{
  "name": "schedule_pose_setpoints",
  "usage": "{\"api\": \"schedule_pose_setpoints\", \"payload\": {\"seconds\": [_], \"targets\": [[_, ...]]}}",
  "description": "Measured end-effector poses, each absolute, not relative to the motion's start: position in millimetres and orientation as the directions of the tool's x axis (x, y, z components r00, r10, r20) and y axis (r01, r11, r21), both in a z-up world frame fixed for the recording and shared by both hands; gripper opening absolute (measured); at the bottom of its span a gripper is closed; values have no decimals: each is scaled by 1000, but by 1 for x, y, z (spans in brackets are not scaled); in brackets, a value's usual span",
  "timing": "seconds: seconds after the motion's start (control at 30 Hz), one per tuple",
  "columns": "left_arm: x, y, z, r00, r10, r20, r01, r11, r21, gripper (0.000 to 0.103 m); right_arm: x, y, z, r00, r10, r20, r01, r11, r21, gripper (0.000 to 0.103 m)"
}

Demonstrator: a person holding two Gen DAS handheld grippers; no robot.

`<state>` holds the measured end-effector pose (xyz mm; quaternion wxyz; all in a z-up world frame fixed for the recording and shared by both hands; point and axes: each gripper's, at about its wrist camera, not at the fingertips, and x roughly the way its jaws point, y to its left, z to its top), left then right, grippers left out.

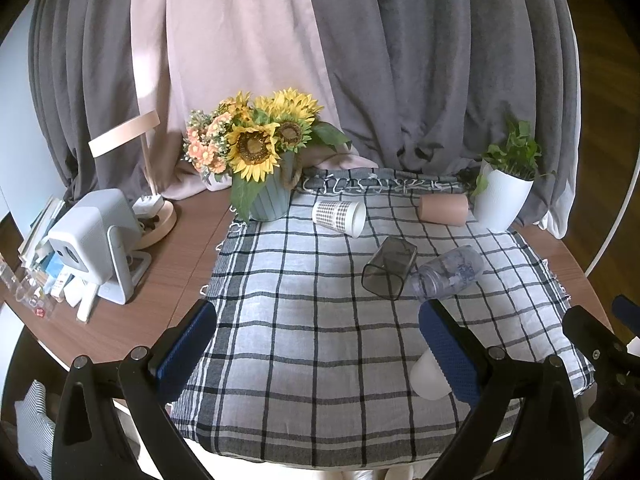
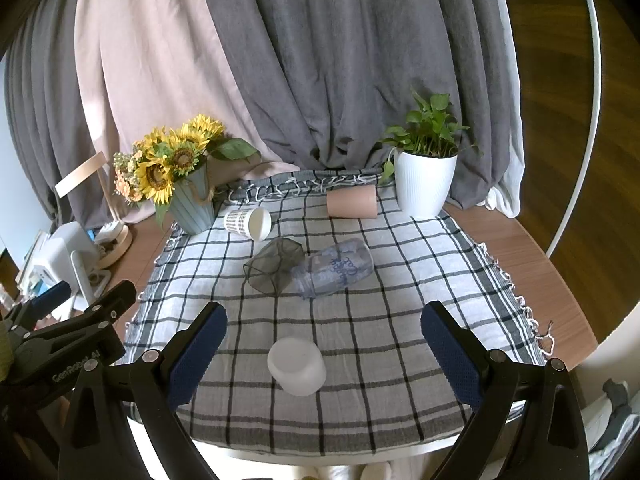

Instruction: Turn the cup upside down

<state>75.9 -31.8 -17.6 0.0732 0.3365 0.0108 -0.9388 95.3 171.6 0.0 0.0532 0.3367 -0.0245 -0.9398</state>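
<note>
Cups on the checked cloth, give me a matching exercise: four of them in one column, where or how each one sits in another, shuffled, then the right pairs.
1. white cup
2. pink cup
3. checked paper cup
4. smoky square cup

A. lying beside the white plant pot
B. upside down, nearest the cameras
C. on its side against the clear patterned cup
D. lying beside the sunflower vase

Pairs: 1-B, 2-A, 3-D, 4-C

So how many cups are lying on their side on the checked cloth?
4: checked paper cup beside the sunflower pot, pink cup near the white planter, dark cup and clear printed cup mid-cloth. The white cup stands inverted.
</note>
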Motion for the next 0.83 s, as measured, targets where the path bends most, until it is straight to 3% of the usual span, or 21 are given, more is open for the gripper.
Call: {"api": "schedule_pose_setpoints", "payload": {"seconds": [0.83], "targets": [[79,-30,-15,-766,-129,-630,143,-989,29,103,98,170,-2,-765,-119,-633,85,-993,84,98]]}}
